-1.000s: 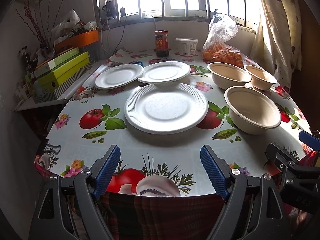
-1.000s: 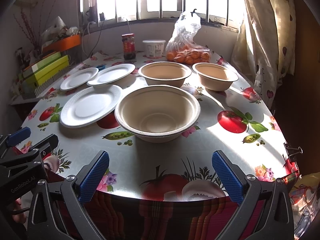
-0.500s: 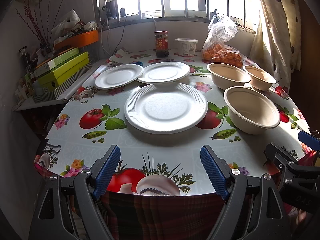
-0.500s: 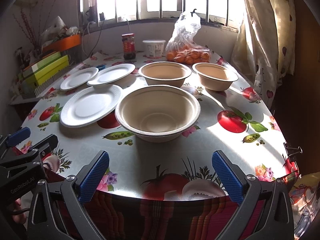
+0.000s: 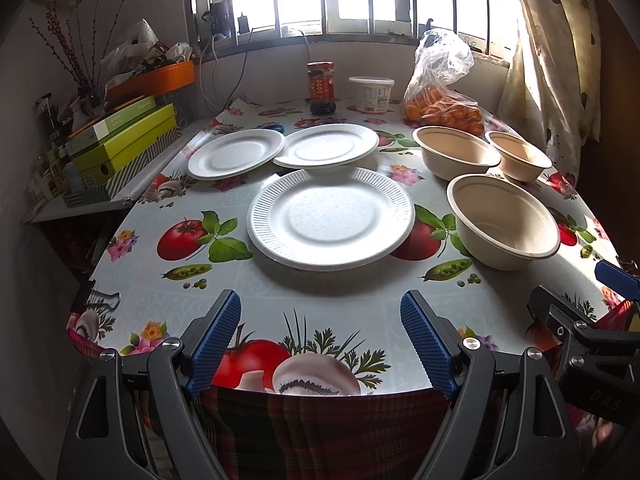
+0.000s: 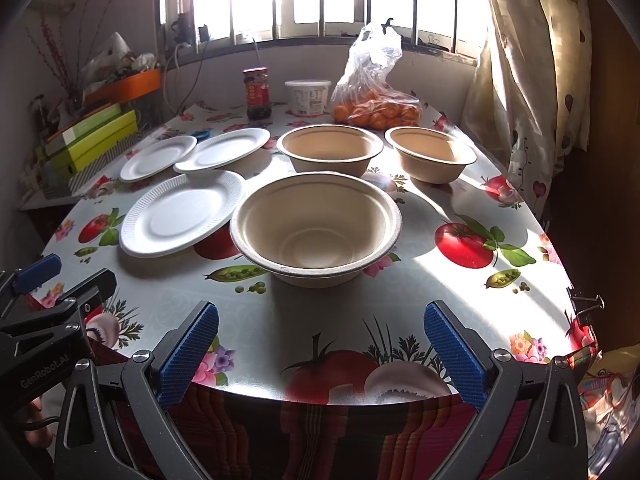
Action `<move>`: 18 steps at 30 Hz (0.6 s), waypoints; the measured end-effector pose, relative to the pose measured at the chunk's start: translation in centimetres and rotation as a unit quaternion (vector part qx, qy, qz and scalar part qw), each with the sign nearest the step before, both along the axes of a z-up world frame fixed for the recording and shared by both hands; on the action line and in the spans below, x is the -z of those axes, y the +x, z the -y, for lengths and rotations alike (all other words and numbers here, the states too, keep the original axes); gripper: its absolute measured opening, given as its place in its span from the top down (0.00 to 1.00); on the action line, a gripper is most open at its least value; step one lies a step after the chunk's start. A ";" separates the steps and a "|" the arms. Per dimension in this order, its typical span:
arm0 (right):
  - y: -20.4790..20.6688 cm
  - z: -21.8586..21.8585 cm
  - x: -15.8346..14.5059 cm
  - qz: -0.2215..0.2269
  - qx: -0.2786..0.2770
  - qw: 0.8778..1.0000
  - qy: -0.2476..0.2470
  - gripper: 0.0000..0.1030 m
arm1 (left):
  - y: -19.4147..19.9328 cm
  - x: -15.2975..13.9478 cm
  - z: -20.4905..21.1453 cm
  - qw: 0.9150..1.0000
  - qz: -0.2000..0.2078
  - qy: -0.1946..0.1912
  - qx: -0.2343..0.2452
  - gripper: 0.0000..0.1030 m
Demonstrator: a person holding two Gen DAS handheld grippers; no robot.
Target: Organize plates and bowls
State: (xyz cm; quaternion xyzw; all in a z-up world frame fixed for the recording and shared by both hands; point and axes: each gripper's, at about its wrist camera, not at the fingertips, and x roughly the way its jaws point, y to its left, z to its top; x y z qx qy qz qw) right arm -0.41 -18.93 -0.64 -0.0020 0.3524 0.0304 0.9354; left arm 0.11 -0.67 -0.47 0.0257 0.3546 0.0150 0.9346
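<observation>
Patterned tablecloth (image 5: 132,280): nothing stacked yet. Left gripper (image 5: 320,344) and right gripper (image 6: 320,354) gape empty; next, approach near plate (image 5: 330,220) beside near bowl (image 6: 316,226).

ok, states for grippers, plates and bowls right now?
left gripper: open, empty
right gripper: open, empty
near plate: flat, unstacked
middle plate: rim overlapping near plate
far plate: flat, unstacked
near bowl: upright, empty
middle bowl: upright, empty
far bowl: upright, empty
</observation>
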 end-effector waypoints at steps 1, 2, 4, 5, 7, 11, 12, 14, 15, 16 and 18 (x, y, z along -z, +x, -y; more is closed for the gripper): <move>0.0 0.0 0.0 -0.001 0.000 1.000 0.000 0.00 | 0.1 0.0 0.0 1.000 0.000 -0.001 0.000 0.20; 0.0 0.0 0.0 0.000 -0.001 1.000 0.000 0.00 | 0.1 0.0 0.0 1.000 -0.001 -0.001 0.000 0.20; 0.0 0.0 -0.1 0.001 -0.002 1.000 0.002 0.00 | 0.1 0.0 0.0 1.000 -0.001 -0.002 0.001 0.20; -0.1 0.0 -0.2 0.003 -0.005 1.000 0.003 0.00 | 0.1 -0.1 0.0 1.000 -0.001 -0.003 0.002 0.20; -0.1 -0.1 -0.6 0.008 -0.008 1.000 0.003 0.00 | 0.2 -0.2 -0.2 1.000 0.001 -0.004 0.002 0.20; 0.3 -0.5 -1.9 0.022 -0.026 0.999 0.007 0.00 | 0.8 -1.0 -1.2 1.000 -0.002 -0.015 0.008 0.20; 0.5 -0.7 -2.4 0.028 -0.028 0.999 0.004 0.00 | 0.9 -1.2 -1.6 1.000 -0.003 -0.019 0.009 0.20; 0.9 -0.9 -3.3 0.037 -0.036 0.999 0.002 0.00 | 1.2 -1.6 -2.4 1.000 -0.003 -0.025 0.006 0.20; 1.2 -1.0 -3.7 0.040 -0.037 0.998 0.001 0.00 | 1.4 -1.8 -2.9 1.000 -0.002 -0.023 0.002 0.20; 1.5 -1.1 -4.1 0.044 -0.041 0.998 0.001 0.00 | 1.6 -2.1 -3.2 1.000 0.000 -0.020 -0.002 0.20; 2.3 -1.2 -5.0 0.047 -0.057 0.997 0.008 0.00 | 2.0 -2.5 -4.0 1.000 0.003 -0.013 -0.010 0.20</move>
